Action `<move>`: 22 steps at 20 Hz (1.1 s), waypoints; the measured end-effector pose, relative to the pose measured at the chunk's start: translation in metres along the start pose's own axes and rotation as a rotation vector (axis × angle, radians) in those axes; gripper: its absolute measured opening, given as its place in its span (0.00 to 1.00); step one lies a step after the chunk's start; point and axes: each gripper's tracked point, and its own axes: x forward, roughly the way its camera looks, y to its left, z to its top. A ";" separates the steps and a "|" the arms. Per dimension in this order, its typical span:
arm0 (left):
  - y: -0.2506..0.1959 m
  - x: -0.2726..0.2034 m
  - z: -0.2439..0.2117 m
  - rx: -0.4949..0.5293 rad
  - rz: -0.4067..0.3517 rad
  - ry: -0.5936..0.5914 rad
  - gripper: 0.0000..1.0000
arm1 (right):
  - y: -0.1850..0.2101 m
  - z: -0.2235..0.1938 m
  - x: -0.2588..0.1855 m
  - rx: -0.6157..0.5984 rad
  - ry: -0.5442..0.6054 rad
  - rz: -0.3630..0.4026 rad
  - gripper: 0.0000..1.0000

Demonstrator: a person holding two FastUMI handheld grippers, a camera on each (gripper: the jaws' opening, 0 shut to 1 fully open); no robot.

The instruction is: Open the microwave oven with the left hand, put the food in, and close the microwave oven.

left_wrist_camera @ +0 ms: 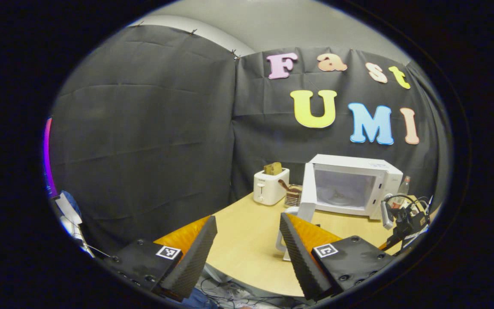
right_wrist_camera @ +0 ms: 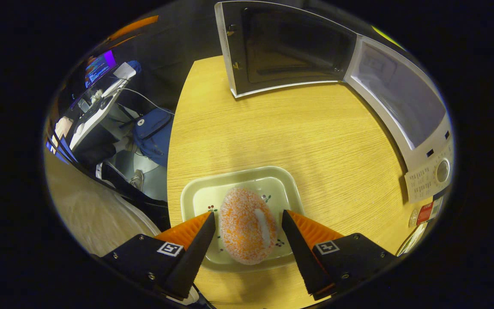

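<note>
The white microwave (left_wrist_camera: 350,184) stands at the back of the wooden table with its door (left_wrist_camera: 309,193) swung open to the left. My left gripper (left_wrist_camera: 247,240) is open and holds nothing, well short of the microwave and near the table's front edge. In the right gripper view, an orange-speckled round pastry (right_wrist_camera: 247,225) lies on a pale square plate (right_wrist_camera: 234,184). My right gripper (right_wrist_camera: 247,240) hangs open over the plate, one finger on each side of the pastry. Beyond the plate are the open door (right_wrist_camera: 281,47) and the oven cavity (right_wrist_camera: 401,98).
A white toaster (left_wrist_camera: 270,186) and a small rack (left_wrist_camera: 293,197) stand left of the microwave, a bottle (left_wrist_camera: 405,184) to its right. A white object (left_wrist_camera: 282,242) sits partly hidden behind my left gripper's finger. A blue bag (right_wrist_camera: 155,133) lies on the floor beyond the table edge (right_wrist_camera: 174,141).
</note>
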 end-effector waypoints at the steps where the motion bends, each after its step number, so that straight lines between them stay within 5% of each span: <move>1: 0.001 0.000 -0.002 -0.005 0.004 0.004 0.96 | 0.000 -0.001 0.001 -0.001 0.003 -0.001 0.94; 2: 0.002 -0.001 -0.002 -0.011 0.006 0.004 0.96 | 0.002 -0.003 0.002 0.003 0.013 0.011 0.94; 3: 0.003 -0.001 -0.001 -0.016 0.010 0.003 0.96 | 0.001 -0.003 0.002 0.013 0.024 0.009 0.80; 8: 0.006 0.002 0.001 -0.045 0.014 -0.008 0.96 | -0.005 0.004 -0.004 -0.040 0.011 -0.100 0.66; 22: -0.010 0.023 0.012 -0.063 -0.041 -0.037 0.96 | -0.069 0.106 -0.071 0.015 -0.238 -0.309 0.66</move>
